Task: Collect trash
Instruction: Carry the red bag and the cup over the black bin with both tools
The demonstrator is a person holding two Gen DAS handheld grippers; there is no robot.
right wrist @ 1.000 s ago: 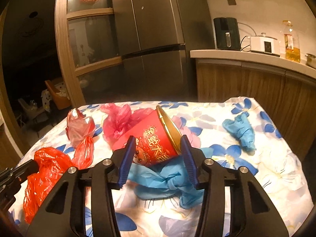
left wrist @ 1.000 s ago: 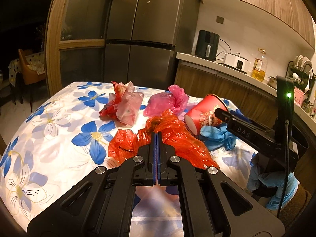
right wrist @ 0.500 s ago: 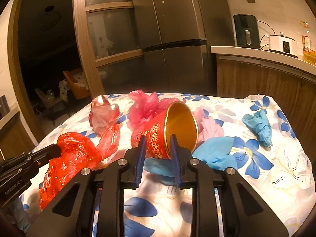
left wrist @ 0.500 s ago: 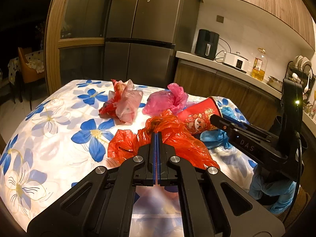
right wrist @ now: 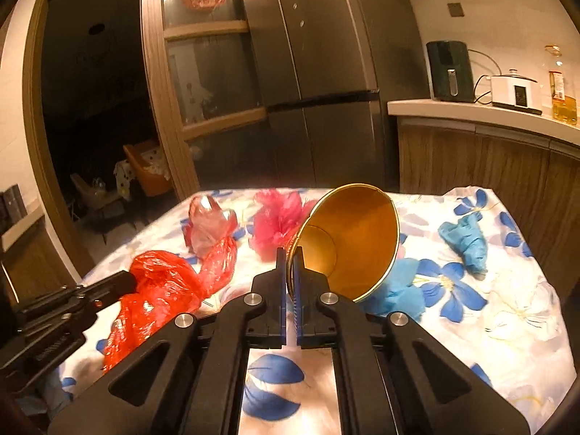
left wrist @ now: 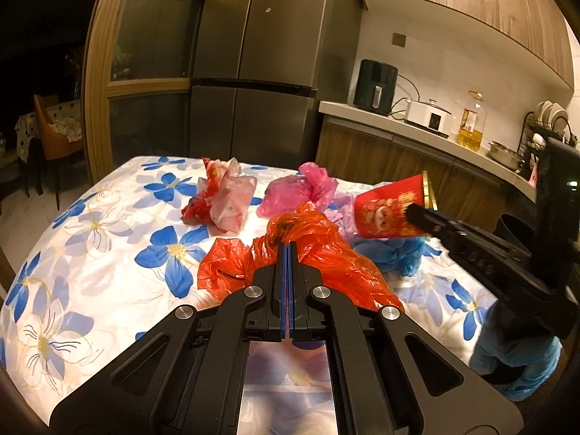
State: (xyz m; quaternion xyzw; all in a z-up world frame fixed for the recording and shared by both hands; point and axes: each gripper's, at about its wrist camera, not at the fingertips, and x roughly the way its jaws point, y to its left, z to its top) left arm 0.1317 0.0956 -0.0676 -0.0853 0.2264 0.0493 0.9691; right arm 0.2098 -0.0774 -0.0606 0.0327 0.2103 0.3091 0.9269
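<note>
Trash lies scattered over the flowered tablecloth (left wrist: 108, 239): a red paper cup (right wrist: 348, 243), a red plastic bag (left wrist: 308, 253), a pink bag (left wrist: 297, 195) at the far middle, a clear pinkish bag (left wrist: 224, 199) to its left, and blue crumpled pieces, one under the cup (left wrist: 391, 257) and one far right (right wrist: 465, 243).

The right tongs (right wrist: 289, 264) are clenched on the cup, pinching its rim wall edge-on, one finger inside the gold lining and one outside. The cup hangs tilted, mouth turned toward the right wrist camera, lifted clear of the cloth as far as I can judge.

The left tongs (left wrist: 289, 257) are clenched on the red plastic bag, gripping a bunched fold near the middle of the near table.

Risks from here, as I read them: the grip on the cup is a thin pinch at one spot of the rim, so a quick swing could let it pivot or slip out. The paper wall may also crease under the squeeze. The red bag is slick film; a tug could pull the fold free or close the bag's mouth just when the cup should go in.
</note>
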